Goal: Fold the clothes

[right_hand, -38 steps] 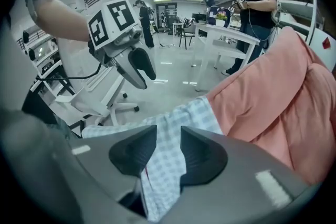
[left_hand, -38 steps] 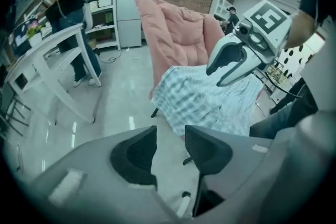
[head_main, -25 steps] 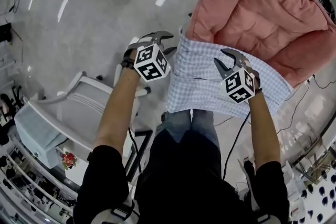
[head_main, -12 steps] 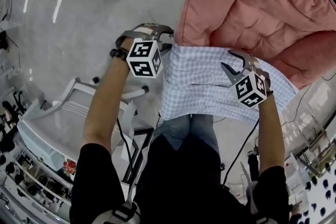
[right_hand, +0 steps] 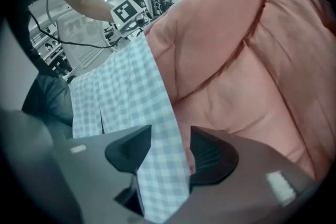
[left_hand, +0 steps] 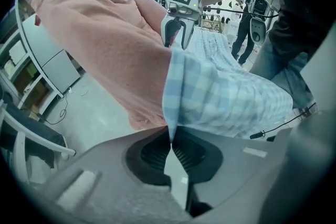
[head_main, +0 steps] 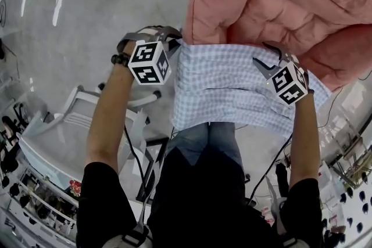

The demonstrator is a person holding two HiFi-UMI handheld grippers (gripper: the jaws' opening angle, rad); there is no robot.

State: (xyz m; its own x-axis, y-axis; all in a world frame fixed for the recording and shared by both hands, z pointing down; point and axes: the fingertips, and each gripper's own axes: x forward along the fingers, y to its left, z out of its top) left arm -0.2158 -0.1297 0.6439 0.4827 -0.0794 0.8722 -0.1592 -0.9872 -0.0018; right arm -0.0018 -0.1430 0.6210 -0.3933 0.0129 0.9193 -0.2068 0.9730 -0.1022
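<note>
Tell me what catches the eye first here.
A big pink quilted comforter fills the head view's upper right, and a blue-and-white checked cloth spreads just below it, in front of the person. The left gripper is shut on the cloth's left edge. The right gripper, whose fingers have just been opening, stands open with the cloth's right edge between them.

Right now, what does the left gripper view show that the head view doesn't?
Only the left gripper view: the left gripper shut on the edge of the checked shirt, and people standing in the background. Only the head view: that gripper's marker cube and the forearm behind it. Both: the checked shirt lying against the pink quilt.
</note>
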